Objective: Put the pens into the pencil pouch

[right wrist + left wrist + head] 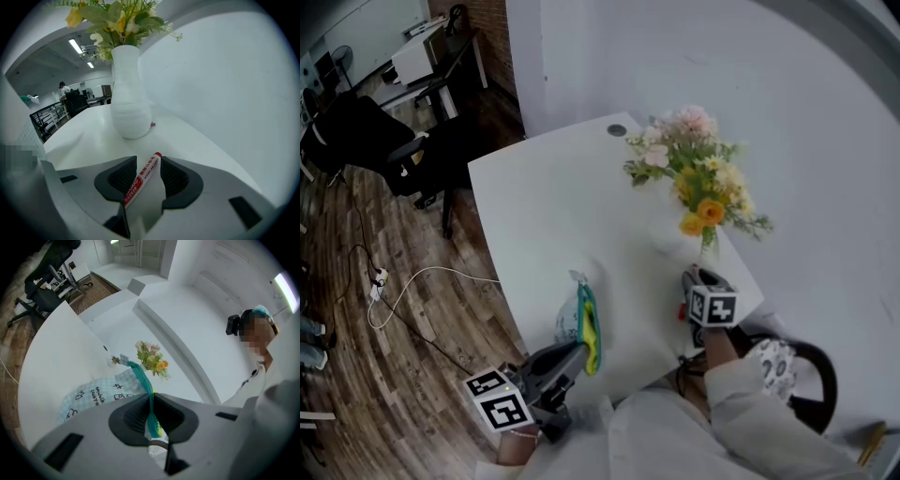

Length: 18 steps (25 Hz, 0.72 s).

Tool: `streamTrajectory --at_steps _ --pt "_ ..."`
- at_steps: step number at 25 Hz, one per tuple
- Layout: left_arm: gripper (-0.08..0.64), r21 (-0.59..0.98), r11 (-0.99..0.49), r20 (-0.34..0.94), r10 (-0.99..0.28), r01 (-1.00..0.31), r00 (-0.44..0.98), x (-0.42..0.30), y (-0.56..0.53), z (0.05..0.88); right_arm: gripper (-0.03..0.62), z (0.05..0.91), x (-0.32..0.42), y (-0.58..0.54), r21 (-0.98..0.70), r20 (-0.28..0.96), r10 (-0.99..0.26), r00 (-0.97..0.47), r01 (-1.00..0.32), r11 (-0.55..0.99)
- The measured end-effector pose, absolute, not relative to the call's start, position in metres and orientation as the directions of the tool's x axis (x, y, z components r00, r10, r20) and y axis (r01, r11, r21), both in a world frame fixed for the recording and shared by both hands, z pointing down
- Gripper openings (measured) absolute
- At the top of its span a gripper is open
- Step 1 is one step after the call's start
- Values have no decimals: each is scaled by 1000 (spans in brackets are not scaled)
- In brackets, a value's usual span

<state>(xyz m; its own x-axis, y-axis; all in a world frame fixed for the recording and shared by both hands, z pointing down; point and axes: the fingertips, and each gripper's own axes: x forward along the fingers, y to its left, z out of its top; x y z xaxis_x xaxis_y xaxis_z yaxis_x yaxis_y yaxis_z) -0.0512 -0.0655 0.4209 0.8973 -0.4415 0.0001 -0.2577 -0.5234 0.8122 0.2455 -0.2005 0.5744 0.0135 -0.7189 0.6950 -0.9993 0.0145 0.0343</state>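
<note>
Left gripper (151,401): fingers narrow, pinching the teal zip edge of the pencil pouch (93,394), near left. Right gripper (147,164): fingers wide, straddling the marker (143,180) lying askew on the surface (84,136), near the vase (130,103). Risk: closing across the skewed barrel may roll it away.

On the marker (142,179) lying just before the white vase (129,101), a red band reads "MARKER" under letters ending "OARD". The pencil pouch (93,394), left of the vase, carries dark scrawled lettering I can't make out.
</note>
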Motion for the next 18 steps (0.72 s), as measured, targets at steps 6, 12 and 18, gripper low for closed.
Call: streamTrajectory --at_steps 6,12,18 --pt "31 810 -527 -1 -439 -257 899 -50 -66 421 131 579 248 -200 66 720 -694 34 -998 19" --pt "31 810 -529 -4 -434 -252 901 -50 -65 422 66 568 234 -188 104 692 -722 15 -991 80" --pt "31 809 -533 -8 -433 -249 901 -49 -64 421 66 546 198 -179 64 633 -767 -102 -981 183"
